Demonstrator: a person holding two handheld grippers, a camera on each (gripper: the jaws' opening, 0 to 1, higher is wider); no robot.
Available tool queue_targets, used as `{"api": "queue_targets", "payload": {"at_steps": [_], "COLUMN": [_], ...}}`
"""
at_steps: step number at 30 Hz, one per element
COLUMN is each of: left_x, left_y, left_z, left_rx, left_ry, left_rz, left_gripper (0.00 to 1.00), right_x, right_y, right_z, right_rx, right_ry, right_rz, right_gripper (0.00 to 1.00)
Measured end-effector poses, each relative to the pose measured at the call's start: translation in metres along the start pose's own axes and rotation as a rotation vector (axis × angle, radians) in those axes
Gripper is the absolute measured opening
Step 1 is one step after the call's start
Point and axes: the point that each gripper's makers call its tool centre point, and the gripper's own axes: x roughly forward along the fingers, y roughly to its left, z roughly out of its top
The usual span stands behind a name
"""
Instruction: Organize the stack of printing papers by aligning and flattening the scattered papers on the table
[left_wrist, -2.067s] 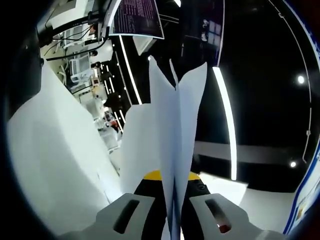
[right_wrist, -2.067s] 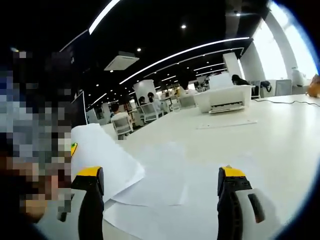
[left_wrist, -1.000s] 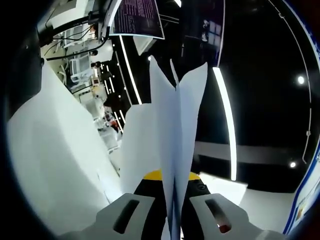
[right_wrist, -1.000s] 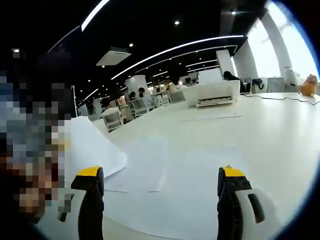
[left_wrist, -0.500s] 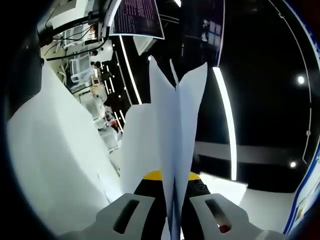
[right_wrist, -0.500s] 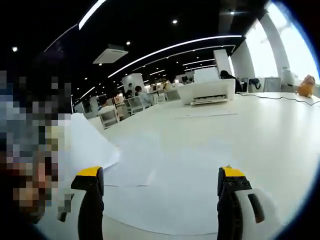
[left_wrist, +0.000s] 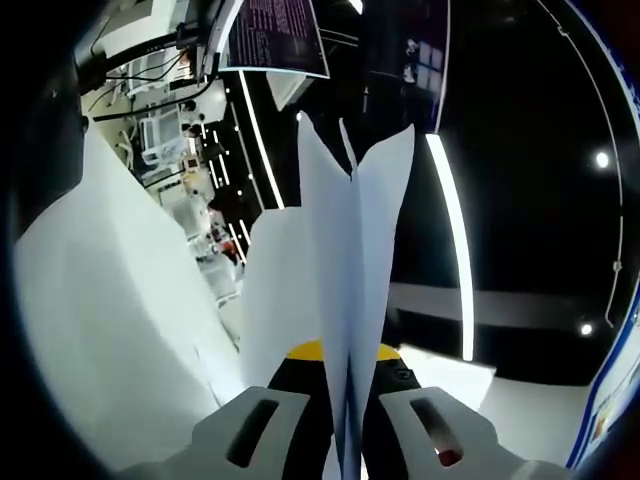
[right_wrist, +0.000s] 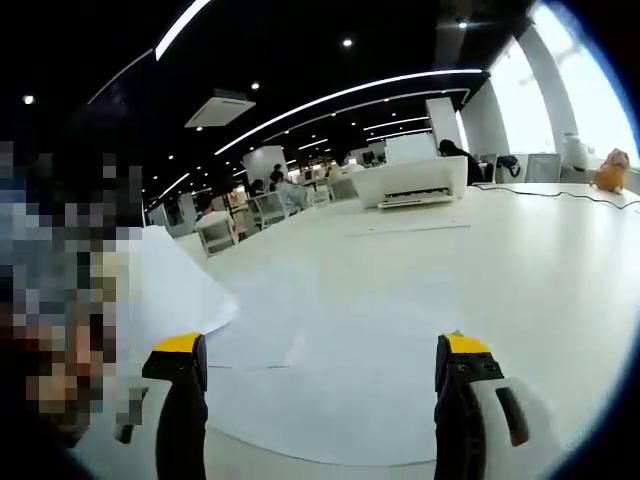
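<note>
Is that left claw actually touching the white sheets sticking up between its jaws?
Touching. In the left gripper view the left gripper has both jaws pressed against the paper sheets, pinching them upright.

The left gripper view looked steeply upward, close against held papers (left_wrist: 350, 300). The right gripper view sat low, facing far across the counter (right_wrist: 480, 270). Both caught those papers.

loose sheets (right_wrist: 330, 380) lie flat on the table (right_wrist: 560, 290), a printer (right_wrist: 412, 183) on it behind them.
</note>
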Motion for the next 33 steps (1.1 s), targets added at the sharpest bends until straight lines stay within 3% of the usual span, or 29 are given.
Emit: {"api": "queue_targets", "payload": {"at_steps": [15, 33], "left_x": [0.0, 0.0], "left_y": [0.0, 0.0], "left_z": [0.0, 0.001], "left_rx": [-0.001, -0.002], "left_ry": [-0.001, -0.001], "left_rz": [-0.002, -0.002], "left_gripper": [0.07, 0.07], "right_x": [0.001, 0.009], "right_y": [-0.007, -0.025], "right_z": [-0.006, -0.001], "right_rx": [-0.013, -0.08], "right_ry": [0.002, -0.068], "right_rz": [-0.019, -0.046], "right_gripper": [0.9, 0.9]}}
